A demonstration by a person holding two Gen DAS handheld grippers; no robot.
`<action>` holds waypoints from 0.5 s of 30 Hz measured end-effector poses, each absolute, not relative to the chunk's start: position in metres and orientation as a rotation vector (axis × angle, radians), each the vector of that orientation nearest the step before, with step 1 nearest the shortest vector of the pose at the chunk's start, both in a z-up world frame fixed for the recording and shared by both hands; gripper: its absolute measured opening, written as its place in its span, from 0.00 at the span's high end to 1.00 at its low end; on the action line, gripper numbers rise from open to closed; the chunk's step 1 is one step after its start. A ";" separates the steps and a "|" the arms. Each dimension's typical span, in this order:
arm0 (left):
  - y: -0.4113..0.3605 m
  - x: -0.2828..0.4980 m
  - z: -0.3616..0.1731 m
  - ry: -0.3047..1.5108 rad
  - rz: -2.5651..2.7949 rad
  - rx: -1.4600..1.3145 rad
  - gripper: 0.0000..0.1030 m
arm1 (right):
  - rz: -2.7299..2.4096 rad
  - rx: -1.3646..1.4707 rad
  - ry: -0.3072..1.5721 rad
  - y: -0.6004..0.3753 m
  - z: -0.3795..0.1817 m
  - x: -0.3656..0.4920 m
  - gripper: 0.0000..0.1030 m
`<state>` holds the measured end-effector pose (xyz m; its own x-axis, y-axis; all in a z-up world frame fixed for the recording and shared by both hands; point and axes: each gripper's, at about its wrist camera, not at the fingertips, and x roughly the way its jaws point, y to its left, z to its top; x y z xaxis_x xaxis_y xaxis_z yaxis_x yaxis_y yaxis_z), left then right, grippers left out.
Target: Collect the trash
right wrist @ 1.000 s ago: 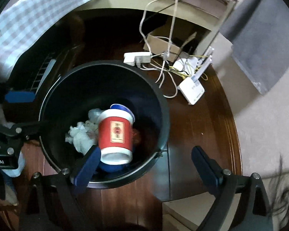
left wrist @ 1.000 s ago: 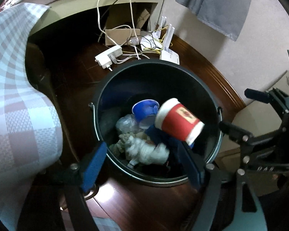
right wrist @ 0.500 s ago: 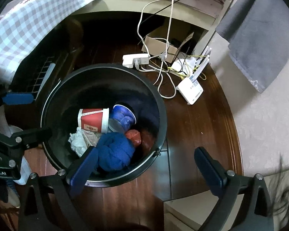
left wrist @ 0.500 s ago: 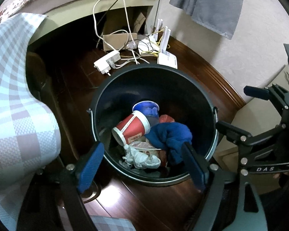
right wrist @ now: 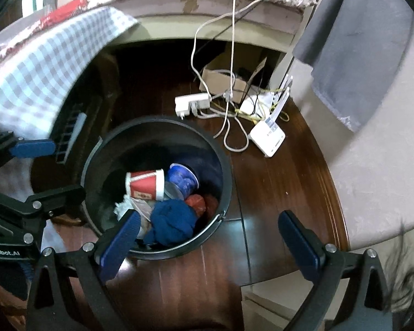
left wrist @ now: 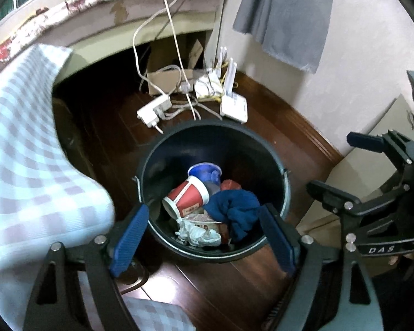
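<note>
Floor: dark wood. It holds the bin and the plug things.
Checked cloth: hangs at 9 o'clock in the left view. It looks like it drapes off the bed edge.
Grey cloth: hangs on the wall at 1 o'clock.
Bin: round and black, mouth up, so trash can drop in from above. It sits in the middle of the left view and a bit toward 8 o'clock in the right view.
Box: brown, open, tucked under the bed at 12 o'clock.
Router: white, on the floor at 1 o'clock from the bin, near the wall where the wires come down.
Plug strip: white, just past the bin rim at 11 o'clock.
Blue cloth: a soft ball on top of the pile in the bin, at 5 o'clock.
Red cup: lies on its side in the bin, mouth toward 7 o'clock. It rests on the other trash.
Blue cup: behind the red cup, leaning on the pile.
White paper: crumpled, at the bin's 6 o'clock.
Left claw: spread wide above the bin, nothing in it. I think it just let trash go.
Right claw: also wide apart, nothing in it, over the bin's 4 o'clock rim.
Trash: in the bin.
</note>
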<state>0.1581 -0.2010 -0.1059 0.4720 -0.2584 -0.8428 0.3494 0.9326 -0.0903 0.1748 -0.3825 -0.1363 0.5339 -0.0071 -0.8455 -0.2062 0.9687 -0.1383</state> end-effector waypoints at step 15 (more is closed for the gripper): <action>-0.156 0.112 -0.030 0.875 -0.344 0.077 0.16 | 0.125 -0.158 0.888 -0.354 -0.052 0.130 0.02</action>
<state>0.1124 -0.1557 -0.0304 0.5897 -0.2634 -0.7635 0.3262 0.9425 -0.0733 0.1304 -0.3537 -0.0522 0.6253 0.0428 -0.7792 -0.1733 0.9812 -0.0851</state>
